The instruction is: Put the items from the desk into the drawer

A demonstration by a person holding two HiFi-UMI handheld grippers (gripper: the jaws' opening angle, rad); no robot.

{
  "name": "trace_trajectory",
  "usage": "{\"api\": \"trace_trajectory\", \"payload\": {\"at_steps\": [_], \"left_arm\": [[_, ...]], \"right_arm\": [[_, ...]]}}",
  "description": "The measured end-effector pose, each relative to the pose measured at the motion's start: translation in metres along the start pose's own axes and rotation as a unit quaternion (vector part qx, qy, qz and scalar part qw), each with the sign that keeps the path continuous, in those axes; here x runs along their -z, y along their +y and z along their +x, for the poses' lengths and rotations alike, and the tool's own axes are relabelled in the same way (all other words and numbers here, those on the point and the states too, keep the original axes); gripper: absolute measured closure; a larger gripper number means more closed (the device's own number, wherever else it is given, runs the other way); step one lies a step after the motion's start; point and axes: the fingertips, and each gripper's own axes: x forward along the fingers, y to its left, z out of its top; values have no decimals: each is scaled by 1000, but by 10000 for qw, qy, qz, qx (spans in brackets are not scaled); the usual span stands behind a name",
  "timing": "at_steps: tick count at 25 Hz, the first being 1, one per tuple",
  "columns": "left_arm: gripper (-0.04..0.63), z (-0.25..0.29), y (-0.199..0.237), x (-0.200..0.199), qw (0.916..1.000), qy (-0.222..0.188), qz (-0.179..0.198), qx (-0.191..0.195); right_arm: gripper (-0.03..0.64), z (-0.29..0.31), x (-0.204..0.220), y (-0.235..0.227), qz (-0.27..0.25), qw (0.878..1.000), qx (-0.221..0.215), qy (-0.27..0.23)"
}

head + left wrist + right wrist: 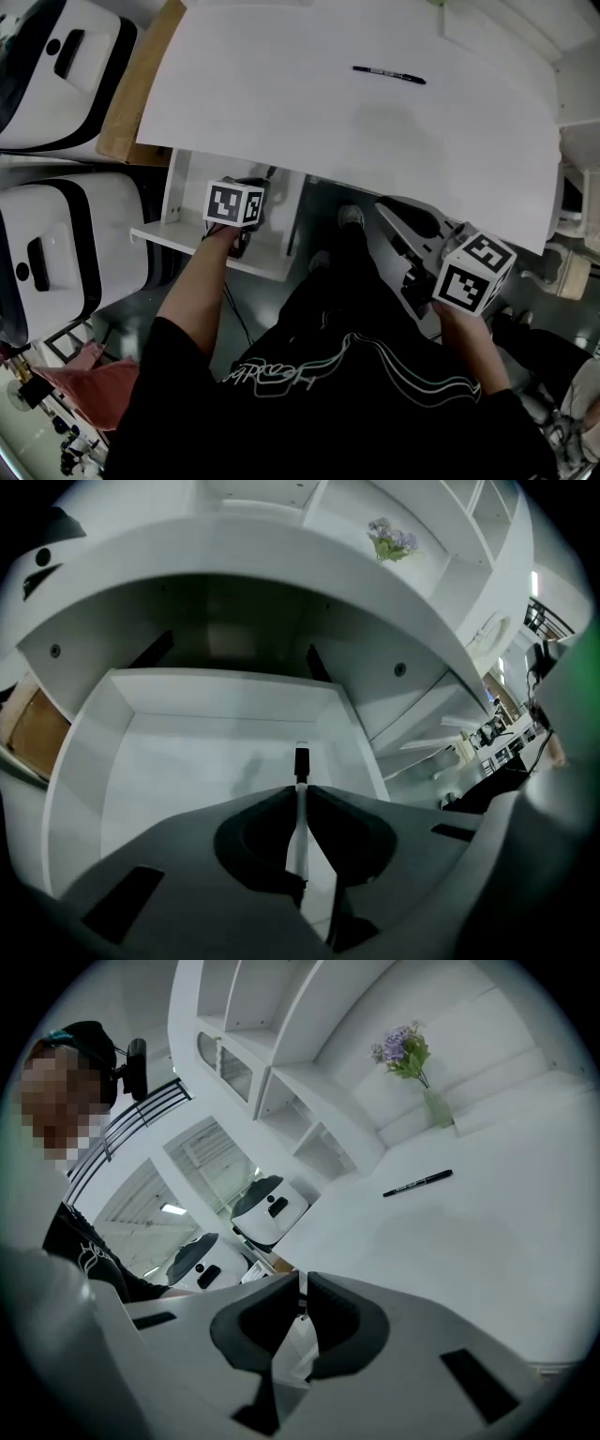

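Observation:
My left gripper (pixel 301 787) is shut on a thin white pen with a black cap (pixel 301 761). It points down into the open white drawer (pixel 178 761). In the head view this gripper (pixel 246 225) sits below the desk's front edge, over the drawer (pixel 183 202). A second pen, black (pixel 389 75), lies on the white desk (pixel 309 103), far from both grippers. My right gripper (pixel 386 206) hangs low at the desk's right front edge with its jaws together and nothing between them. The right gripper view (pixel 302 1279) also shows the black pen (pixel 417 1183) on the desk.
Two white rounded machines (pixel 56 56) (pixel 56 244) stand left of the desk beside a wooden panel (pixel 141 84). White wall shelves (pixel 281 1082) rise behind the desk. A vase of purple flowers (pixel 412 1063) stands at the back. The person's legs are under the desk.

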Motion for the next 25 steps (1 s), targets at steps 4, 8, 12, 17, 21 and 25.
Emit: {"api": "trace_trajectory", "payload": {"at_steps": [4,8,12,17,21,25], "left_arm": [[541,23,3,5,9999,119,-72,-1],[503,36,2,4,9997,124,-174,145],[433,32,2,0,9994,-32,-275,221],[383,0,2,-15,9970,-526,-442,356],[382,-33,-13,-27,9939,-837,-461,553],[383,-75,-35,-30,9905,-1045,-288,849]], "right_arm": [[560,-5,2,-10,24,9999,117,49],[560,-6,0,-15,31,9998,189,19],[561,-6,-4,-16,14,9998,210,-12],[560,-4,-12,-3,20,9998,135,-155],[561,-9,-27,17,-115,9995,45,-278],[560,-16,-38,40,-332,9988,-46,-364]]}}
